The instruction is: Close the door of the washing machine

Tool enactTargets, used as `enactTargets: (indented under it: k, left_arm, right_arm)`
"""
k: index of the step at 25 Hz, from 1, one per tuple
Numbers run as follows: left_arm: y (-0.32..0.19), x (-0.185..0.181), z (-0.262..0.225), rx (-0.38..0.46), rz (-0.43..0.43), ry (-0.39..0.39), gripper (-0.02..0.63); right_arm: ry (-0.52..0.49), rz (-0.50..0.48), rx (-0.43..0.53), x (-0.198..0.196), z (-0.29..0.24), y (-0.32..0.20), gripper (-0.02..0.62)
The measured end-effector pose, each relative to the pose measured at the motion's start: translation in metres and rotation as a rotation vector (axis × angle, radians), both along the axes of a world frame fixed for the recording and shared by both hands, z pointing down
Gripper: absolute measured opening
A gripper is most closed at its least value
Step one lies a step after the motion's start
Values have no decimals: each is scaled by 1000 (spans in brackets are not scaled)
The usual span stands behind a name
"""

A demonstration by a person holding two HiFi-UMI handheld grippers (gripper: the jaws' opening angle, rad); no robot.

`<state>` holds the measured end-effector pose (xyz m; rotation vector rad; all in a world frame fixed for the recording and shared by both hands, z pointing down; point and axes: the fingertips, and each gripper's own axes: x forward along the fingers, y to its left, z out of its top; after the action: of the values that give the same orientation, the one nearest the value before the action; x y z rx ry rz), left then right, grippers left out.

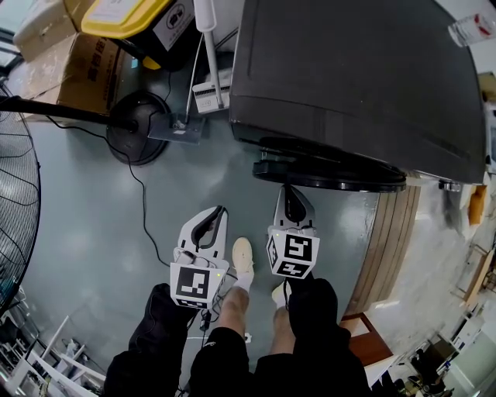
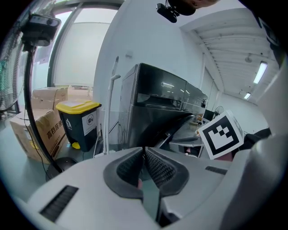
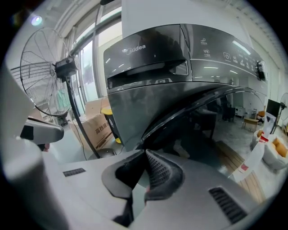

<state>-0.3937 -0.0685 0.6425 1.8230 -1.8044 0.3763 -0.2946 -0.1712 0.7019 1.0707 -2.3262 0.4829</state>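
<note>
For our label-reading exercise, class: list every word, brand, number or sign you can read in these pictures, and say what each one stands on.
"Midea": brand on the washing machine front.
"高档座": printed on the cardboard box; further characters are unclear.
Label on the yellow-lidded bin: a pictogram, wording too small to read.
Control panel markings: too small to read.

1 washing machine (image 1: 356,77), 2 grippers (image 1: 218,212) (image 1: 288,191), 1 bin (image 1: 128,17)
</note>
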Motion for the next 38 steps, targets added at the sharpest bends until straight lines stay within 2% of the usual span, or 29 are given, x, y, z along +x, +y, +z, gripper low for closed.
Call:
enactTargets:
  k: [3, 13, 25, 32, 38]
  left_arm:
    - [-5, -4, -3, 27, -15, 6, 34]
    - [-9, -4, -3, 3, -2, 1, 34]
    - [-3, -3, -13, 9, 2, -23, 35]
    - [5, 5, -34, 32, 4, -39, 34]
    - [18, 22, -62, 62, 7, -58, 35]
  right_arm:
    - [0, 2, 2, -3, -1, -3, 14]
    - [17, 5, 35, -9, -2, -17, 14]
    - [21, -6, 19, -10, -3, -19, 14]
    - [14, -25, 26, -1, -22, -6, 14]
    - [-14, -18, 45, 22, -54, 7, 14]
